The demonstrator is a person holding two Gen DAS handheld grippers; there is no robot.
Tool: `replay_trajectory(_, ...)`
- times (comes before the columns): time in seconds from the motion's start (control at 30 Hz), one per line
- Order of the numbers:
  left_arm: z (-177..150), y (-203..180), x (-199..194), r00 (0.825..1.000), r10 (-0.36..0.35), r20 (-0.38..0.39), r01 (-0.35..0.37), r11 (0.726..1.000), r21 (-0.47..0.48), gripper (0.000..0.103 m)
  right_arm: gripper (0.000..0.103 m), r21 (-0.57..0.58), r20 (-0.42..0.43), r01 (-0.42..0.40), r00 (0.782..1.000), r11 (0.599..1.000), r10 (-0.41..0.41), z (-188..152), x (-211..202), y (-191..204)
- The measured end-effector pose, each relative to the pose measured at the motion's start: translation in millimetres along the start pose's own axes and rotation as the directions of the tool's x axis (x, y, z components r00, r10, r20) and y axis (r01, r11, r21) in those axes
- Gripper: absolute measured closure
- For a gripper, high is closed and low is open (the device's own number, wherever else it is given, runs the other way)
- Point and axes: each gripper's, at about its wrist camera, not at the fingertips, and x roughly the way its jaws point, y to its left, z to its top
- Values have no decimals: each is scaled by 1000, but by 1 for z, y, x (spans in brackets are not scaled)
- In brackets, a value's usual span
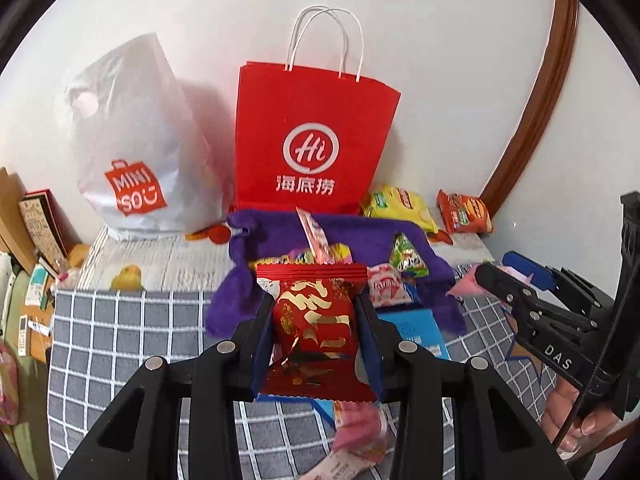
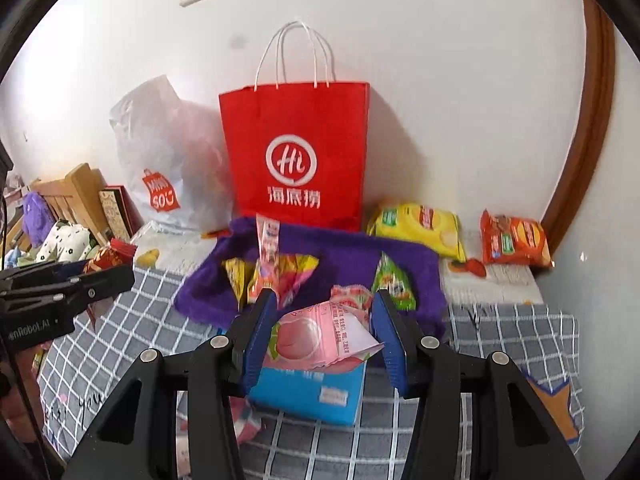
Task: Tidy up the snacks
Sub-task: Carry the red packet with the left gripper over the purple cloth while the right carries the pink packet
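Midway through sorting, by the look of it

Already gathered in purple felt bin (image 2: 348, 258), at 12 o'clock ahead: several small packets, a tall pink stick pack among them

In left gripper (image 1: 316, 320): red gold-print packet (image 1: 316, 312), pinched from both sides, jaws closed part-way onto it

In right gripper (image 2: 324, 336): pink peach packet (image 2: 320, 340), lying between jaws that touch it only loosely; firm hold or not, cannot tell

Left to do: blue box (image 2: 308, 394) at 6 o'clock, yellow chip bag (image 2: 420, 228) and orange packet (image 2: 514, 240) at 2 o'clock beside red paper bag (image 2: 296, 148)
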Motion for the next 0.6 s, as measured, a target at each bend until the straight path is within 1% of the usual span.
replay_trajectory(0.13,13,3,8,1000,-12,3,12,1000,-6,66,53,6,7,-13,1000,1000,13,14,11,-1)
replay_trajectory(0.37,35,13,27,999,-37,-14,36,999,-37,67,54,39,-2,-37,999,999,37,36,35,-11)
replay_trajectory(0.6,62,21,46,999,-45,-9,45,997,-64,67,54,67,11,-38,999,997,37,59,59,-23)
